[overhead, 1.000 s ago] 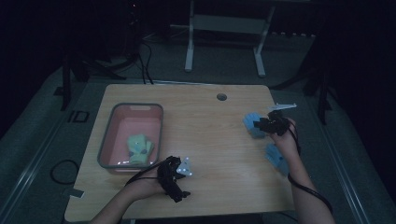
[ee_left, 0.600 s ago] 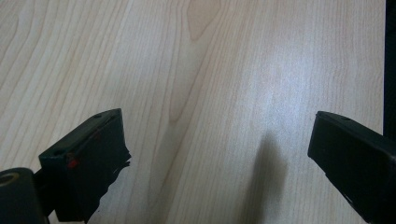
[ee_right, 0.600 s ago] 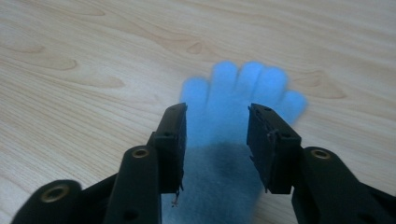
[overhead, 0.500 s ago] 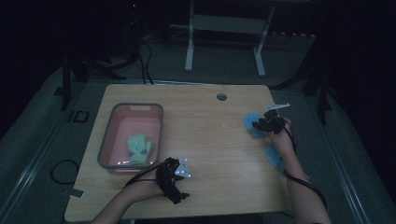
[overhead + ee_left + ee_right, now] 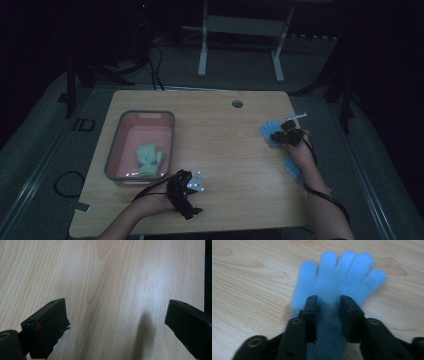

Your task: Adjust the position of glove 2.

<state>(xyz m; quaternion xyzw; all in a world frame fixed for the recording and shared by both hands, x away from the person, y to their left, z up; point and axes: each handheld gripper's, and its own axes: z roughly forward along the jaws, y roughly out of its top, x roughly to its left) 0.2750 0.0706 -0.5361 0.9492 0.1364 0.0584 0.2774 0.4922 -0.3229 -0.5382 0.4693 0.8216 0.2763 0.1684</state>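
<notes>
**Blue glove pinched at the right edge of the table**

Blue glove (image 5: 339, 277) lies flat on the wooden table (image 5: 225, 145), fingers spread away from the camera in the right gripper view, and the right gripper (image 5: 328, 307) has its jaws drawn in on the palm, bunching the fabric between them. In the high view the same glove (image 5: 269, 131) sits near the table's right edge, with the right gripper (image 5: 287, 136) on top of it. A second ago that gripper stood a little farther back with the glove beside it; half a second ago it had come down over the glove, and now it is pressed onto it. That reads as a grasp just made, so the lift should be next.

A second blue glove (image 5: 294, 167) lies closer to the person, partly under the right forearm.

The left gripper (image 5: 186, 192) has stayed by the front edge, and its own view shows its jaws spread wide over bare wood, holding nothing.

The pink bin (image 5: 125, 145) on the left already holds a green glove (image 5: 148, 159), so the blue one is probably headed there, a long carry across the table.
</notes>
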